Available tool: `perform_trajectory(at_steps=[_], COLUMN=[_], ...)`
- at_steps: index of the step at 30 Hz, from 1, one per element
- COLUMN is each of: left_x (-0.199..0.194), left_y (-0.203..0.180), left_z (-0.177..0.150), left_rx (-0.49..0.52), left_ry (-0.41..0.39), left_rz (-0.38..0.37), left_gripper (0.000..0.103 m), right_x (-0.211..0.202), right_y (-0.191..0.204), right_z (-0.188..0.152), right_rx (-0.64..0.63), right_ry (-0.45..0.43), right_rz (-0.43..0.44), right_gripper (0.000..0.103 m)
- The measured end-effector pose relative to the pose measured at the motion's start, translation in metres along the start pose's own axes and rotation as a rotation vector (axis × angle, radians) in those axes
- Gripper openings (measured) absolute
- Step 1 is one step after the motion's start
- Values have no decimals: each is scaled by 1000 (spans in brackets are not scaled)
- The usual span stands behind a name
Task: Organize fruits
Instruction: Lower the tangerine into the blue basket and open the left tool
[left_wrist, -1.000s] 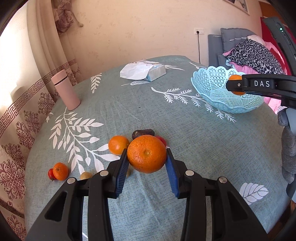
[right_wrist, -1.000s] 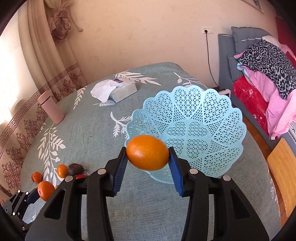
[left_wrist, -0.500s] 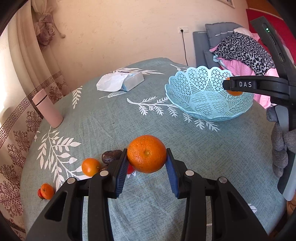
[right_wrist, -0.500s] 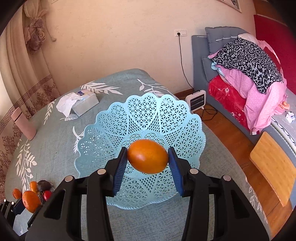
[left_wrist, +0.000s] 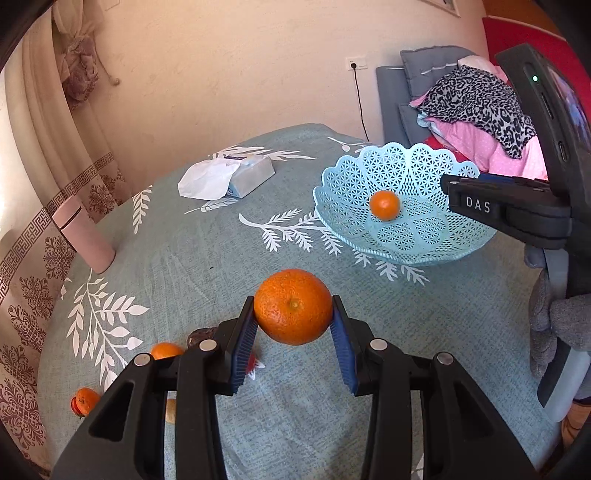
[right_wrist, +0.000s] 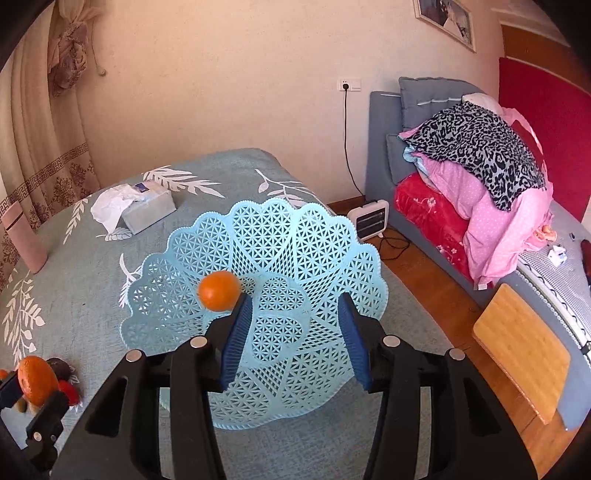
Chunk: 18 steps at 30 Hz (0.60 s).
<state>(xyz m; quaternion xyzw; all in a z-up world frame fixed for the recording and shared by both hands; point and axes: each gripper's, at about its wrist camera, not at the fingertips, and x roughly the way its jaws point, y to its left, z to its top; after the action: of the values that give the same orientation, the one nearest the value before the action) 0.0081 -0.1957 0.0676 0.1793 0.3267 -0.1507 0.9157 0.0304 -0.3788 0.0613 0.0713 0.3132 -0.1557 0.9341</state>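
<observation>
The small orange (right_wrist: 218, 290) now lies loose inside the pale blue lattice basket (right_wrist: 325, 258), off to the left of the right gripper (right_wrist: 293, 334), whose jaws have just been opening and stand spread with nothing between them. The left gripper (left_wrist: 293, 345) pinches a bigger orange (left_wrist: 293, 306) above the teal leaf-print surface (left_wrist: 192, 251), near the basket.

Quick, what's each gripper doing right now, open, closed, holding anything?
Left gripper: closed on the large orange.
Right gripper: open, fingers just spread, nothing between them; small orange in the blue basket.
</observation>
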Motion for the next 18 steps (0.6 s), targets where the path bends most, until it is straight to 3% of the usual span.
perform_trajectory(at_steps=[1, 7, 18], left_x=[1, 10, 47], left_y=[0, 5, -1], left_z=[3, 26, 76], left_rx=[-3, -20, -70], left_ry=[-5, -34, -66], left_rz=[0, 6, -86], left_gripper=[40, 40, 40], right_x=[-2, -11, -8], right_y=[2, 6, -13], right_z=[0, 2, 8], right_rx=[-15, -90, -46], right_ry=[-21, -99, -85], right_rz=[-26, -143, -189], right_gripper=[67, 68, 68])
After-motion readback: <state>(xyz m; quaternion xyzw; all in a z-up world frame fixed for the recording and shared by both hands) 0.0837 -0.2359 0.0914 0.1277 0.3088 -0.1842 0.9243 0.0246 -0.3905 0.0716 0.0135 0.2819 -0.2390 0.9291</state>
